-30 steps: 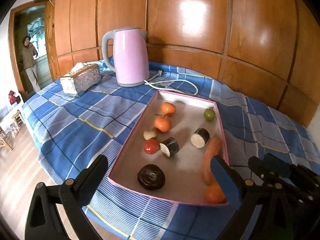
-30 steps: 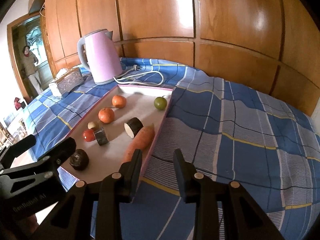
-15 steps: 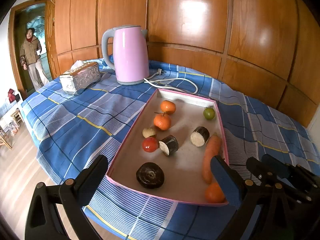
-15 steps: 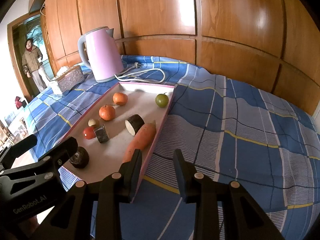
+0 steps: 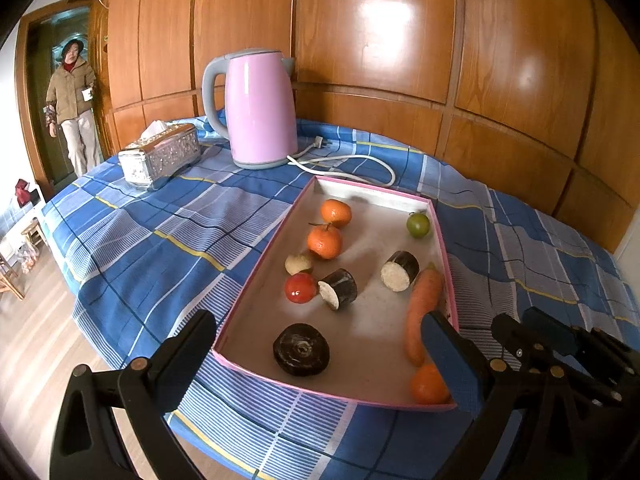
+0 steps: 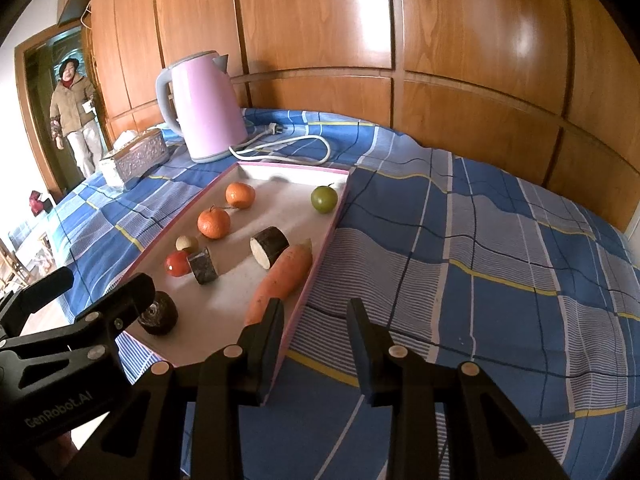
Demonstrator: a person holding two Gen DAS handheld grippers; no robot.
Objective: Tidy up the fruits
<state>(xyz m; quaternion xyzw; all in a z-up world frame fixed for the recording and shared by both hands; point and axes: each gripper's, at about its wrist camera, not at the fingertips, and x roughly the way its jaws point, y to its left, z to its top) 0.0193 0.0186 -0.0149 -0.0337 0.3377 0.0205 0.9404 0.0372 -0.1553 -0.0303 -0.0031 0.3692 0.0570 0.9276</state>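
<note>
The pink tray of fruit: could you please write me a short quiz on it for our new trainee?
1. True or false: the green fruit lies in the pink tray, at the end nearest the kettle.
2. How many mandarins does the left wrist view show in the tray? A) two B) three C) five
3. Short answer: are the left tongs holding anything?

Key: 1 true. 2 B: two lie side by side at the far end and one sits in the near corner. 3 No: they stand wide open and empty over the tray's near end.
</note>
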